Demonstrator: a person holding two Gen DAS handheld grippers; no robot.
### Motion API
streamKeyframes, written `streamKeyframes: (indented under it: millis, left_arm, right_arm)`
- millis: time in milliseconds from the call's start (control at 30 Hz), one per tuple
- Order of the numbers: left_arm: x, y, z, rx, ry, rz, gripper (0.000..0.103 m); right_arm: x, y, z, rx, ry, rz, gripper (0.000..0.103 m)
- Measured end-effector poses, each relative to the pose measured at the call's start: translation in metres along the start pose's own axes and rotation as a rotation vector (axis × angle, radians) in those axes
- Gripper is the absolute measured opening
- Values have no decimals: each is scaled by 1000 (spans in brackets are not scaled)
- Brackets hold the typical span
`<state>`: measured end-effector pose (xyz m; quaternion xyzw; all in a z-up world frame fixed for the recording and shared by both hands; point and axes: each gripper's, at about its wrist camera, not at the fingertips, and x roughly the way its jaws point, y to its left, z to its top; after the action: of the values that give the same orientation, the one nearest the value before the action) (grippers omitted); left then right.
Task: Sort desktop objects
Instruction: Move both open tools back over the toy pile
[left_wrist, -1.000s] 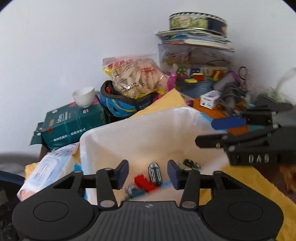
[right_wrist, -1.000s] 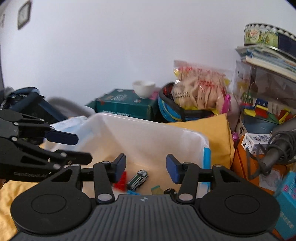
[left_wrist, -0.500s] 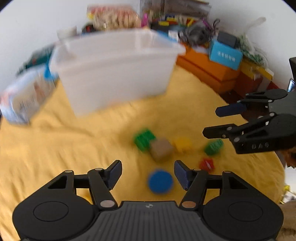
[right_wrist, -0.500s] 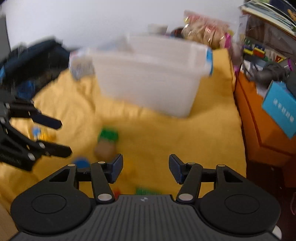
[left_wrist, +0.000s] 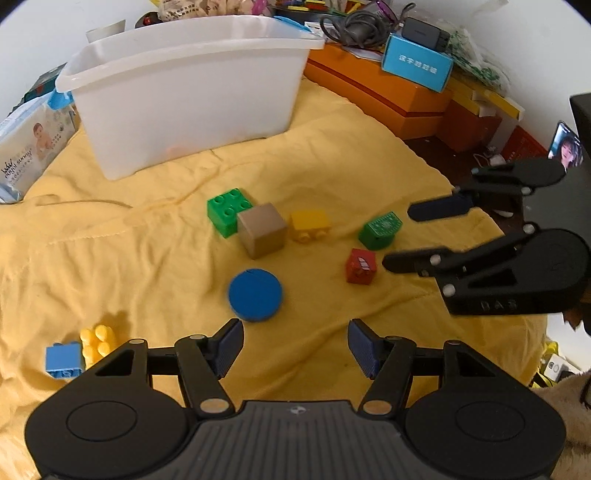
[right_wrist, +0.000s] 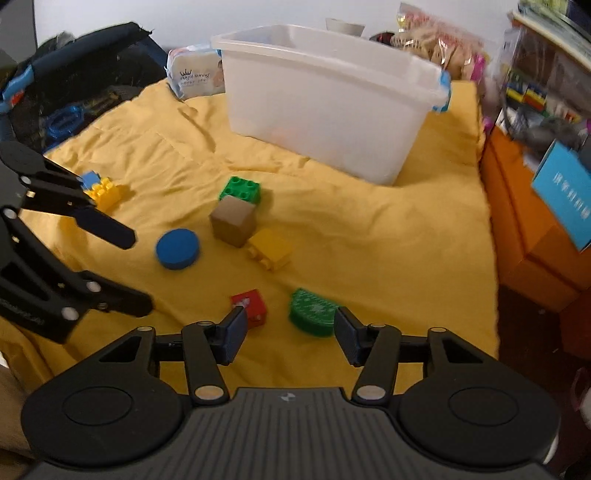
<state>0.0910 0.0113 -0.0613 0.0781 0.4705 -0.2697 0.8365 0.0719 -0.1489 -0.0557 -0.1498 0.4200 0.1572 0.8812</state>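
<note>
Loose toys lie on a yellow cloth (left_wrist: 110, 240) in front of a white bin (left_wrist: 192, 85): a green brick (left_wrist: 229, 210), a tan cube (left_wrist: 262, 230), a yellow brick (left_wrist: 309, 225), a green round piece (left_wrist: 380, 230), a red cube (left_wrist: 360, 266) and a blue disc (left_wrist: 255, 293). My left gripper (left_wrist: 295, 345) is open and empty, just short of the blue disc. My right gripper (right_wrist: 290, 334) is empty with its jaws closing. The green round piece (right_wrist: 312, 312) and red cube (right_wrist: 251, 308) lie just ahead of its tips.
At the cloth's left edge lie a yellow studded brick (left_wrist: 98, 341) and a blue brick (left_wrist: 62, 360). A wipes pack (left_wrist: 26, 147) sits left of the bin. Orange boxes (left_wrist: 388, 99) with a blue box (left_wrist: 417, 66) line the right. A black bag (right_wrist: 74, 74) is far left.
Both grippers have come away from above the bin and dropped, tilting down towards the toys on the cloth. The left jaws stand wider than before.
</note>
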Motion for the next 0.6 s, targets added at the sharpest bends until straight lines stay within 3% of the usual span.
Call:
streamKeyframes:
  millis: [33, 100, 233, 400, 500, 600]
  left_arm:
    - [-1, -1, -1, 0, -1, -2, 66]
    - [-4, -2, -3, 1, -6, -1, 66]
    - [-8, -2, -5, -7, -10, 13, 66]
    - [-10, -4, -7, -6, -11, 21, 66]
    - [-8, -7, -8, 1, -1, 22, 66]
    - [-9, -9, -9, 11, 3, 23, 66]
  right_arm:
    - [0, 2, -1, -33, 5, -5, 47]
    - [0, 5, -3, -81, -1, -10, 42]
    - [0, 8, -2, -78, -2, 31, 42]
    - [11, -1, 2, -115, 3, -68, 42]
    - [30, -6, 0, -189, 72, -26, 41]
    - [34, -11, 2, -165, 69, 5, 38]
